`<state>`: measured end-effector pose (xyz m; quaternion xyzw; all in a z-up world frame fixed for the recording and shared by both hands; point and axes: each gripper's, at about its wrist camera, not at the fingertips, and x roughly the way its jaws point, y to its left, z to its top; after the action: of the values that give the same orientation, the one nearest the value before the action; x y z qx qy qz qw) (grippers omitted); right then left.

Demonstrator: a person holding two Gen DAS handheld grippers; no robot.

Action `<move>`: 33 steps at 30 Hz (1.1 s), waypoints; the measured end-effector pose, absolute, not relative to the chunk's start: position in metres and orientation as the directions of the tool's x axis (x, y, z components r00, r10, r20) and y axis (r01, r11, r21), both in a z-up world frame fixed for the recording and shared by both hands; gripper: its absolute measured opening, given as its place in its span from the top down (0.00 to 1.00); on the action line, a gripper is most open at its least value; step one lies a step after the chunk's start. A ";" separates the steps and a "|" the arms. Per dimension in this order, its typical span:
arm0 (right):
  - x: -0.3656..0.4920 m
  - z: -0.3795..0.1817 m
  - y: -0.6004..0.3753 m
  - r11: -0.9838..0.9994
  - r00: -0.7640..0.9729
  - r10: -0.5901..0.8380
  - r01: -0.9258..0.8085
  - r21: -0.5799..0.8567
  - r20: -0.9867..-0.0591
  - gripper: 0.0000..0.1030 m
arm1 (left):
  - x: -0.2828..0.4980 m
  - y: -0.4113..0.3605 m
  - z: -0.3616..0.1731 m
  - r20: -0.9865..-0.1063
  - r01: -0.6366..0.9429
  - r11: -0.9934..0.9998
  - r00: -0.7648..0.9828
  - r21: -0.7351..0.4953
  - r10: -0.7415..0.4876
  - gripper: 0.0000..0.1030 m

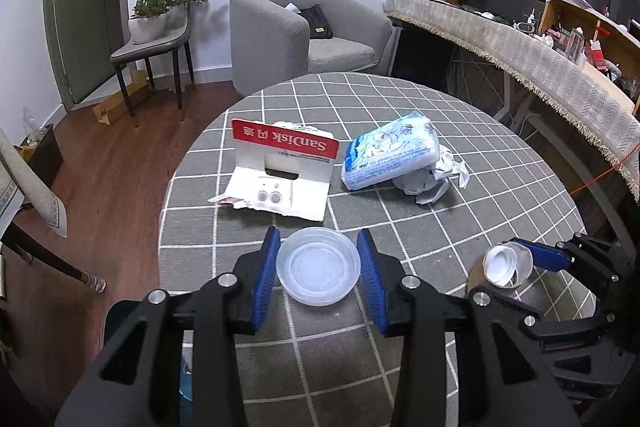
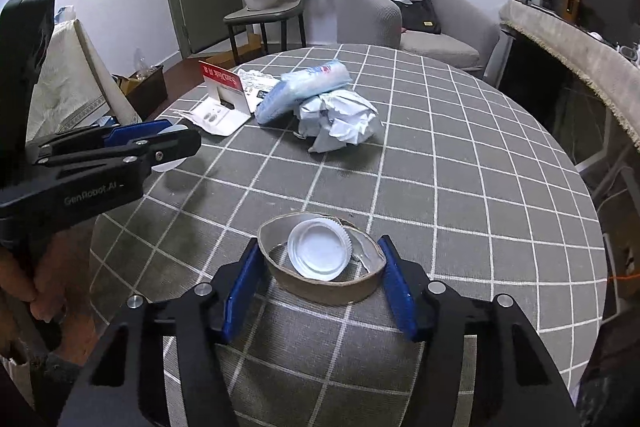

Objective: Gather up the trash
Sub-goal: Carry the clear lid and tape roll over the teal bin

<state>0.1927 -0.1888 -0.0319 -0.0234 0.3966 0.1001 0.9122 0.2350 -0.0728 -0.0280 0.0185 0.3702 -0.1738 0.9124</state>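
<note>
My left gripper (image 1: 319,269) is shut on a clear plastic lid (image 1: 319,267), its blue pads touching both sides, just above the checked table (image 1: 400,115). My right gripper (image 2: 322,267) is shut on a squashed cardboard ring (image 2: 320,291) with a white ribbed bottle cap (image 2: 319,250) inside it; both also show in the left wrist view (image 1: 505,264). Farther on the table lie a red and white SanDisk card package (image 1: 280,171), a blue tissue pack (image 1: 390,155) and crumpled white paper (image 1: 432,179).
A grey armchair (image 1: 300,39) and a chair holding potted plants (image 1: 160,23) stand beyond the table. A cloth-covered counter (image 1: 520,55) with clutter runs along the right. A dark bin (image 2: 146,89) sits on the wood floor to the left.
</note>
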 end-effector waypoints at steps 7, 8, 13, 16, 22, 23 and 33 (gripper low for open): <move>0.194 -0.011 -0.186 0.981 0.721 0.142 -0.194 0.000 -0.679 0.43 | 0.230 -0.060 -0.020 -0.668 0.325 0.941 0.681 -0.091 -0.300 0.59; 0.194 -0.008 -0.187 0.981 0.725 0.145 -0.194 0.003 -0.673 0.43 | 0.229 -0.058 -0.019 -0.666 0.322 0.942 0.684 -0.091 -0.298 0.59; 0.199 0.003 -0.182 0.980 0.742 0.164 -0.197 0.022 -0.650 0.43 | 0.225 -0.041 -0.016 -0.659 0.297 0.950 0.697 -0.093 -0.282 0.59; 0.200 0.010 -0.175 0.977 0.752 0.179 -0.211 0.026 -0.634 0.43 | 0.222 -0.030 -0.013 -0.654 0.283 0.954 0.705 -0.096 -0.275 0.59; 0.204 0.023 -0.158 0.970 0.771 0.213 -0.238 0.038 -0.600 0.43 | 0.216 -0.004 -0.009 -0.638 0.246 0.962 0.723 -0.119 -0.264 0.59; 0.204 0.026 -0.154 0.970 0.776 0.217 -0.242 0.038 -0.592 0.43 | 0.215 0.001 -0.009 -0.637 0.239 0.963 0.726 -0.120 -0.260 0.59; 0.205 0.038 -0.105 0.944 0.775 0.300 -0.325 0.057 -0.556 0.43 | 0.206 0.040 -0.020 -0.660 0.202 0.973 0.717 -0.114 -0.226 0.59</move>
<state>0.2050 -0.1048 0.0385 -0.0213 0.2914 0.1659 0.9419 0.2063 0.0401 -0.0202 -0.0169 0.3582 -0.1156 0.9263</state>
